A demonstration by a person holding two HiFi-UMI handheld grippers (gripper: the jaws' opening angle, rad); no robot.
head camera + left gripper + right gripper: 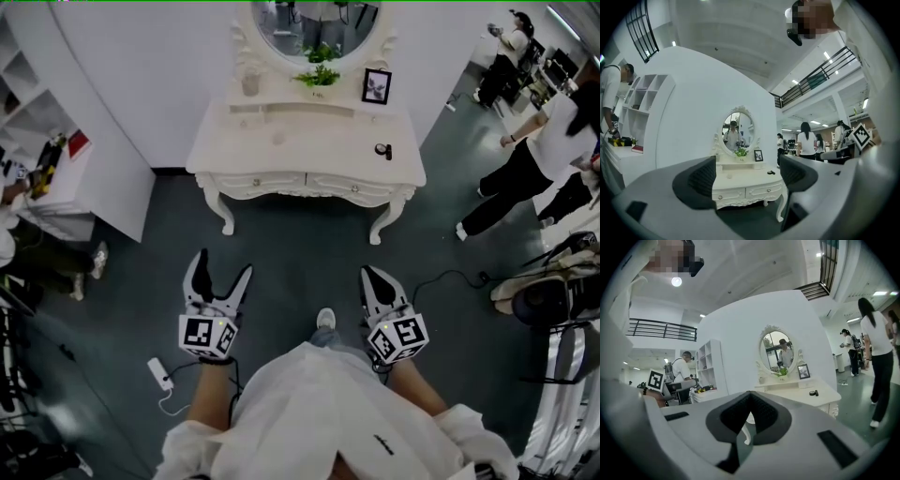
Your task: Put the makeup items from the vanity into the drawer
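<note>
From the head view, nothing is under way yet; the person stands well back from the vanity (309, 141), its drawers (349, 187) shut, and the small dark makeup items (382, 150) sit near the top's right edge, below the picture frame (376, 86); the left gripper (223, 264) is spread wide and holds nothing, the right gripper (370, 275) is pinched together, empty too; over to the left gripper view, and there's the vanity framed in the gap between the parted jaws, far off, nothing between them; the right gripper view shows its jaws meeting at the tips, nothing caught, the vanity off to the right with the dark items on top; I'd call this the approach; next comes walking in, then probably pulling a drawer open, and that right gripper must open before it takes anything.
</note>
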